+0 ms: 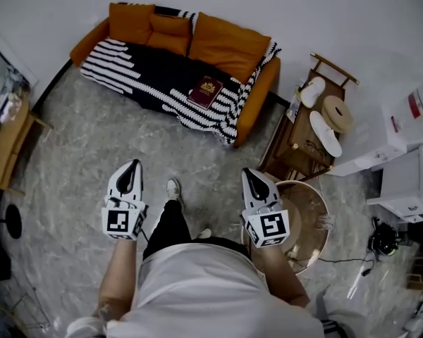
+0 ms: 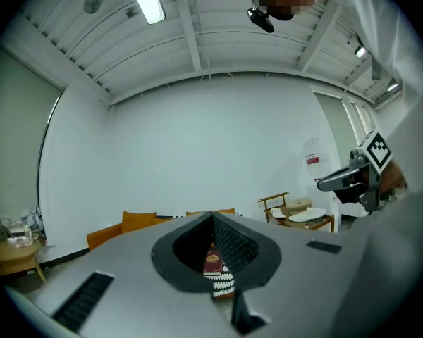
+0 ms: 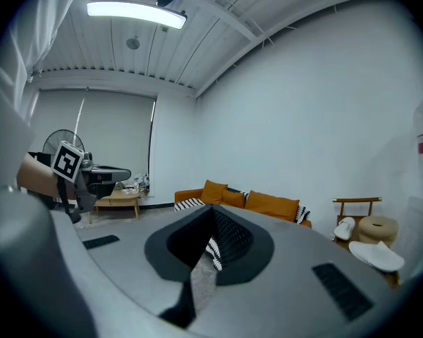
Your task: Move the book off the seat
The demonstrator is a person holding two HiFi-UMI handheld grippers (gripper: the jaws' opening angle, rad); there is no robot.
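Observation:
A dark red book [image 1: 205,91] lies flat on the black-and-white striped blanket [image 1: 148,69] covering the seat of an orange sofa [image 1: 222,44] at the far wall. My left gripper [image 1: 133,163] and right gripper [image 1: 249,172] hover side by side over the marble floor, well short of the sofa, both pointing toward it. Both are shut with nothing held. In the left gripper view the book [image 2: 212,263] shows through the notch below the closed tips. The right gripper view looks past its closed tips at the sofa [image 3: 268,204] and the blanket's edge [image 3: 213,251].
A wooden rack [image 1: 307,129] with white slippers and a tan hat stands right of the sofa. A round basket [image 1: 317,224] sits by my right gripper. White boxes [image 1: 409,118] are at the far right and a low wooden table [image 1: 7,143] at the left. The person's shoe [image 1: 173,188] is between the grippers.

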